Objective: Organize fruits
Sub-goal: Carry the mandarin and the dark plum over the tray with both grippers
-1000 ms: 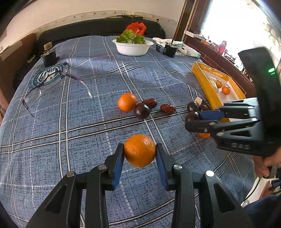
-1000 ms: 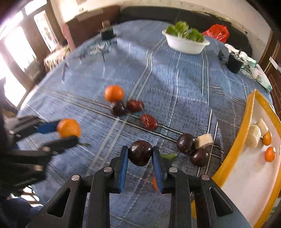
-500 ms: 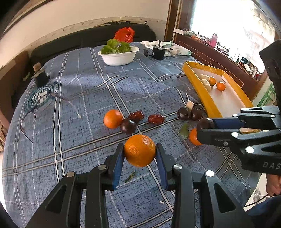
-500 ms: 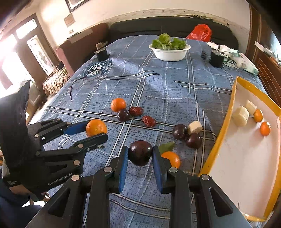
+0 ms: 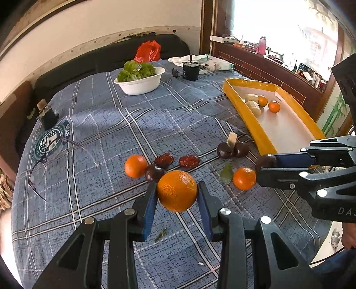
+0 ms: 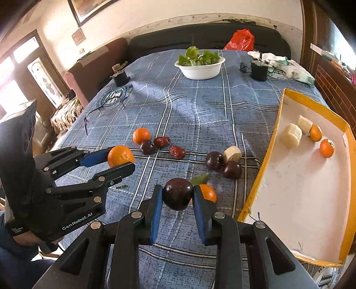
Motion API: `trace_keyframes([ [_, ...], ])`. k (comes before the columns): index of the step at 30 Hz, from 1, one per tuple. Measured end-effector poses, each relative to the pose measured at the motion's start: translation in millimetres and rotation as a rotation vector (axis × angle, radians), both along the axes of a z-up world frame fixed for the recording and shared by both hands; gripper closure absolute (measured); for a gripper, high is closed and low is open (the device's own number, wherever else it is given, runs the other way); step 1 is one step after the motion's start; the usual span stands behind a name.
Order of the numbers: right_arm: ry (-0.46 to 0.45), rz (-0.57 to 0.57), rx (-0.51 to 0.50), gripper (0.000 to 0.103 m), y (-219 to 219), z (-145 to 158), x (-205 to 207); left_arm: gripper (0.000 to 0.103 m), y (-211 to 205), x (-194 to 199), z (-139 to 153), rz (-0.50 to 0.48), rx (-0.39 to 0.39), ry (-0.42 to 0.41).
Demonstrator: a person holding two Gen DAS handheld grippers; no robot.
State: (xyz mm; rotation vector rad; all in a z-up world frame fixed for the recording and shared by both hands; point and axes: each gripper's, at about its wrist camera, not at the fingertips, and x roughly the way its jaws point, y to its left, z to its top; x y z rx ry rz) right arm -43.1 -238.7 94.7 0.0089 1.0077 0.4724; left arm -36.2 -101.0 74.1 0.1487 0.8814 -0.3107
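Seen only from the left wrist: window sill with bottles, beyond the yellow tray. Seen only from the right wrist: framed picture on the wall and a bright doorway, off to the left of the fingers.

Left gripper closed on an orange, pinched squarely between the blue pads, raised clear of the blue checked table. Right gripper clamped on a dark plum, likewise centred between its pads and off the cloth.

Just past the left fingers: another plum, a second orange, two red dates. Right of them: a small orange by a green leaf, then two plums touching a pale chunk. Directly behind the right fingers: that same small orange, partly hidden. Tray to the right of both pairs of fingers, holding two pale chunks and two small oranges. Far beyond: white bowl of greens, glasses off to the left.
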Motion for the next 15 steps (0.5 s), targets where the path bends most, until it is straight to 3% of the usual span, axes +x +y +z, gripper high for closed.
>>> trace_keyframes([
  [15, -0.014, -0.113, 0.035, 0.074, -49, 9, -1, 0.069, -34, 6, 14, -0.068, -0.007, -0.021],
])
